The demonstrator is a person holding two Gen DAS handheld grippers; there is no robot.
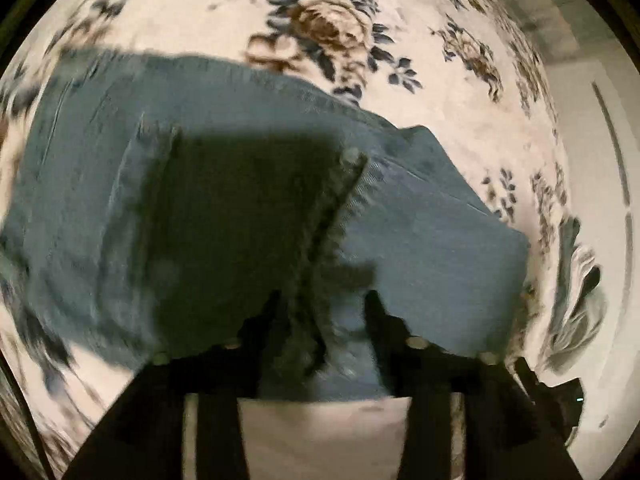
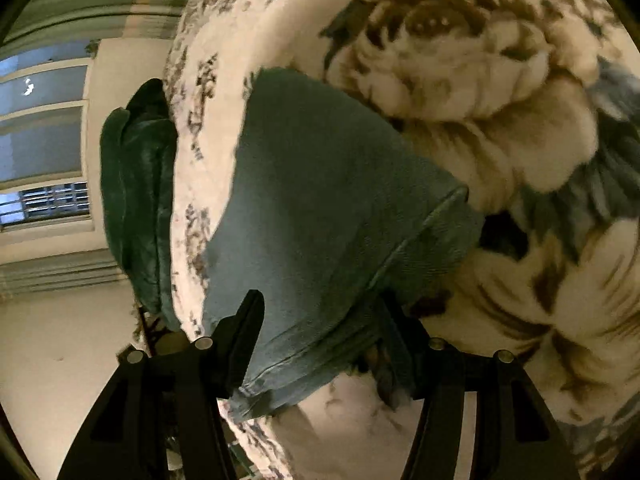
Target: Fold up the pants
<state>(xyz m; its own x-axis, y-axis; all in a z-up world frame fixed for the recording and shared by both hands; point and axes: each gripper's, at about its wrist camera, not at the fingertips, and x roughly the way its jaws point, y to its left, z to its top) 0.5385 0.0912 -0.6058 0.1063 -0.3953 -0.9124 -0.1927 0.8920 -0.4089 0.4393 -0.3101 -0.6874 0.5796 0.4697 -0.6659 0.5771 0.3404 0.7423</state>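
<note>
Pants, blue-grey denim jeans (image 1: 420, 240), lie part-folded on the floral cream bed cover (image 1: 200, 20), long axis running leftward from my left tool (image 1: 320, 312), whose jaws straddle a frayed edge unclenched. My right tool (image 2: 324, 320) straddles the hem end, grip unclear.

Floral blanket (image 1: 460, 128) open beyond pants (image 1: 100, 168); green cushion (image 2: 136, 184) at edge.

Blue-grey denim pants (image 1: 248, 184), partly folded, flat on floral blanket (image 1: 460, 120), frayed hem edge up.
</note>
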